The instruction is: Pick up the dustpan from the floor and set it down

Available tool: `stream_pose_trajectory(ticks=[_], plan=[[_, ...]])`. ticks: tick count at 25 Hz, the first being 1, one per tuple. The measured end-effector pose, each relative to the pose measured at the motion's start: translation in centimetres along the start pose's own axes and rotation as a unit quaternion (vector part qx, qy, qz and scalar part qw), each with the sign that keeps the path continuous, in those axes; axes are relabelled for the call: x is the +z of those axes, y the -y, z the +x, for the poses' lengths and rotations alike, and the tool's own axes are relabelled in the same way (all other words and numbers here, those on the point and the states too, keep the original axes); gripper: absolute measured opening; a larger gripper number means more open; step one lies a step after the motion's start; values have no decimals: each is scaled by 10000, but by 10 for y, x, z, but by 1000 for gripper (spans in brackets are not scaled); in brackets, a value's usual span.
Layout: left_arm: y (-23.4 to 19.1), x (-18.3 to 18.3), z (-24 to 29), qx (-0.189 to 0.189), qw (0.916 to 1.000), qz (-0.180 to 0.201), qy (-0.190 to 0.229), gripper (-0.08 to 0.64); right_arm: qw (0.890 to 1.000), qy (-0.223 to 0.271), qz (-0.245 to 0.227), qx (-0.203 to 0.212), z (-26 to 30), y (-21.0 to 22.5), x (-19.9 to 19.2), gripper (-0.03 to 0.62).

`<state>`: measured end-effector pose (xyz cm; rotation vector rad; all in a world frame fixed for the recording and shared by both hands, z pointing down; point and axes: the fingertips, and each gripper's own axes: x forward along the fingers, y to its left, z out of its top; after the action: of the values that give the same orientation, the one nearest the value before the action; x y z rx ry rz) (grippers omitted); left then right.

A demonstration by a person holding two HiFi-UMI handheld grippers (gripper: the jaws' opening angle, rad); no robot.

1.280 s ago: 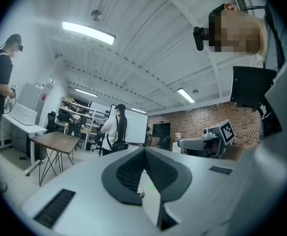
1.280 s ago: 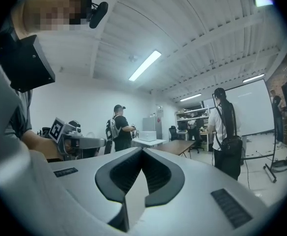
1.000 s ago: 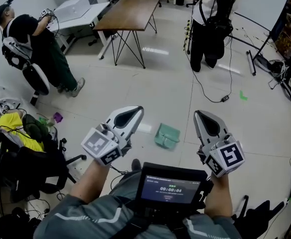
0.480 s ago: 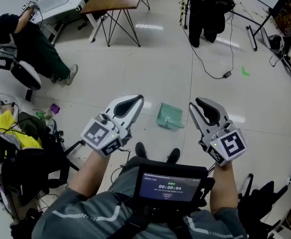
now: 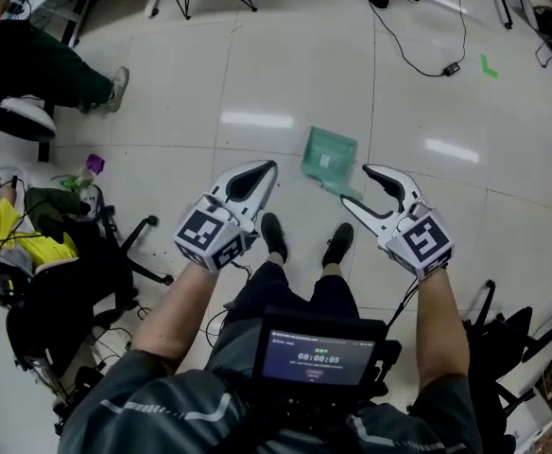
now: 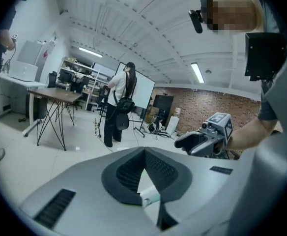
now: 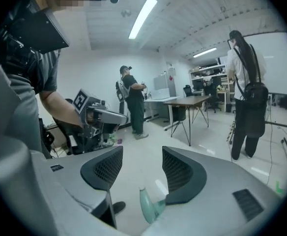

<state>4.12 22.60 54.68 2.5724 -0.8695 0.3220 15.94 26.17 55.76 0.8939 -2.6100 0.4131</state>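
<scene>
The green dustpan (image 5: 328, 156) lies flat on the pale floor, just beyond my feet, with its handle (image 5: 348, 194) pointing back toward me. My right gripper (image 5: 362, 190) hovers over that handle, and its jaws have just been opening. They now stand wide with nothing pressed between them. In the right gripper view the green handle (image 7: 148, 209) shows low in the gap of the right gripper (image 7: 142, 157). My left gripper (image 5: 261, 172) hangs left of the dustpan, apart from it. Its jaws are together, as the left gripper (image 6: 144, 155) also shows in its own view.
My two black shoes (image 5: 274, 235) (image 5: 338, 244) stand just behind the dustpan. An office chair with a yellow bag (image 5: 19, 239) sits at the left. A seated person (image 5: 40, 64) is at top left, and a black cable (image 5: 418, 55) runs across the far floor. A standing person (image 7: 246, 97) and a table (image 7: 192, 102) are beyond.
Both grippers have come down toward the floor and closer to the dustpan. The right jaws went from shut to wide open. The left jaws stayed together.
</scene>
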Motion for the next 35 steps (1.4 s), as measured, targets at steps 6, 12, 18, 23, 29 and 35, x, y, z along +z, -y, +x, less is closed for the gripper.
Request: stream_pose_trajectory(ticks=[6, 12, 18, 23, 29, 35], plan=[[-40, -92, 52, -121, 9989, -142, -427, 35, 9965, -747, -57, 378, 73, 22, -112, 272], [-77, -169, 88, -33, 9949, -509, -872, 35, 9906, -1306, -144, 382, 126, 43, -191, 273], [-97, -177, 109, -24, 9910, -779, -1084, 35, 9892, -1425, -94, 337, 149, 74, -202, 252], [-79, -210, 95, -13, 9913, -729, -1098, 35, 9928, -1147, -106, 321, 144, 56, -227, 164], [-62, -207, 74, 32, 9945, -592, -869, 35, 9941, -1025, -209, 279, 137, 41, -231, 158], [-43, -99, 32, 39, 9979, -466, -452, 35, 9986, -512, -100, 115, 96, 39, -113, 156]])
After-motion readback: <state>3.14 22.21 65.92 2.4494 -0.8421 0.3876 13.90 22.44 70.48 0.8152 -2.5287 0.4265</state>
